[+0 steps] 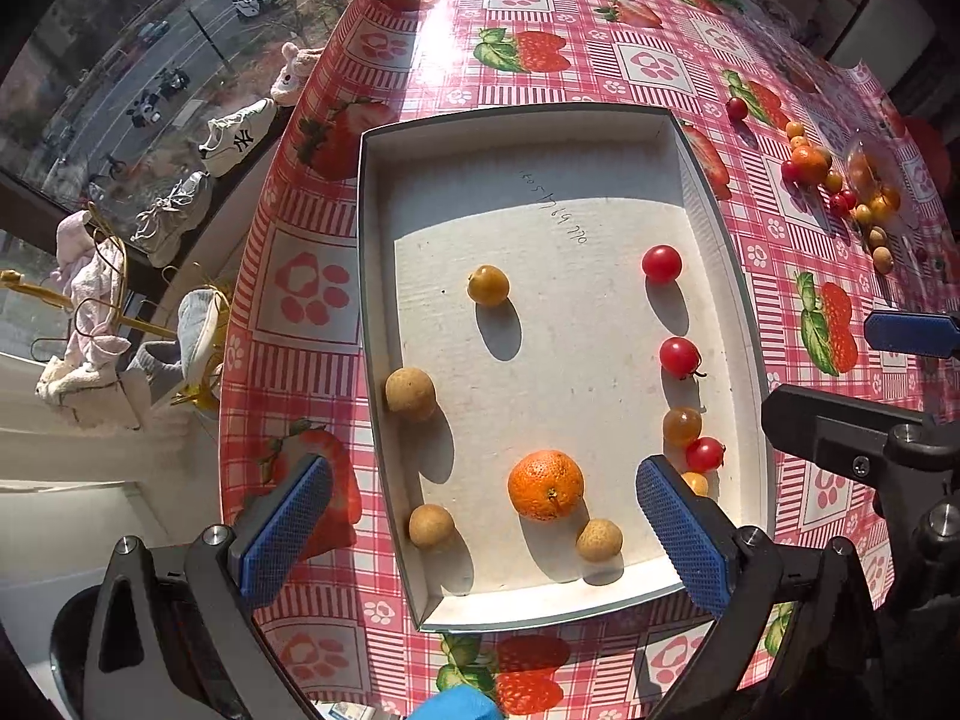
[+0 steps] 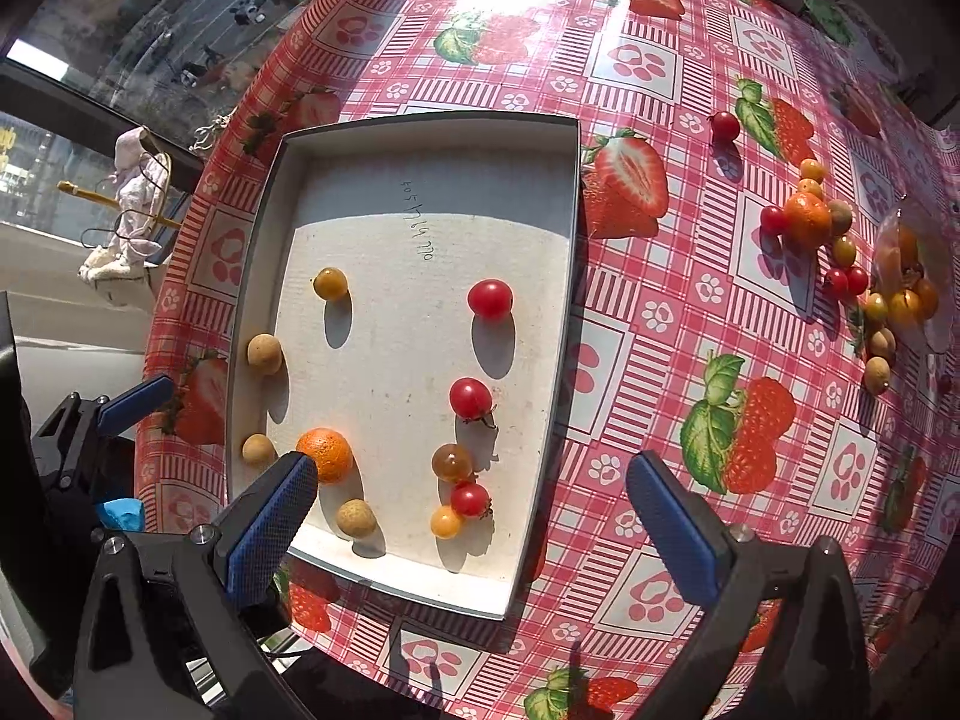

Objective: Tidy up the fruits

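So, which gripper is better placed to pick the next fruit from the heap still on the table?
Probably the right gripper. It is open and empty, and the loose fruit heap lies on its side. The left gripper, also open, hangs over the box, farther from it.

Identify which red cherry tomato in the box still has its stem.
The middle red tomato by the box's right wall: a dark stem sticks out at its lower right. The ones above and below show none.

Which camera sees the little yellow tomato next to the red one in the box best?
The right wrist view: the yellow tomato shows whole beside the red tomato. In the left wrist view, the left gripper's finger hides most of it.
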### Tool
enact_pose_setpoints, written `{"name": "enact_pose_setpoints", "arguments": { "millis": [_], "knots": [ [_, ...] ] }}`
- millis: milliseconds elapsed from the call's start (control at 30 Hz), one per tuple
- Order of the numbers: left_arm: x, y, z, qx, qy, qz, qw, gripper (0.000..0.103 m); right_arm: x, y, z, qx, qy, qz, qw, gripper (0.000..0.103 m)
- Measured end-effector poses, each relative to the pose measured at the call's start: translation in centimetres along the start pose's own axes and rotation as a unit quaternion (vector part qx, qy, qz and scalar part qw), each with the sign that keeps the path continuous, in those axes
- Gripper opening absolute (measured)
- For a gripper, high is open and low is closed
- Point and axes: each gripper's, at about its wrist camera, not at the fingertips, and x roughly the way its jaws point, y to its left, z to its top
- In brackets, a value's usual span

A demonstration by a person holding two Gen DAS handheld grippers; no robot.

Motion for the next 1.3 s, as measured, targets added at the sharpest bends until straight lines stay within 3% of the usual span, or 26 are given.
{"name": "enact_pose_setpoints", "arguments": {
  "millis": [933, 1300],
  "knots": [
    [-2.4, -2.3, -1.4, 0.031, 0.005, 0.016, 0.9994, 0.102, -2.7, -0.2, -1.8, -0.014, -0.015, -0.003, 1.000, 0.103],
    [-1.9, -2.1, -2.2, 0.021, 0.016, 0.000, 0.9996, 0.102, -1.8, 0.9, -2.2, -0.042, -0.001, -0.011, 0.999, 0.103]
  ]
}}
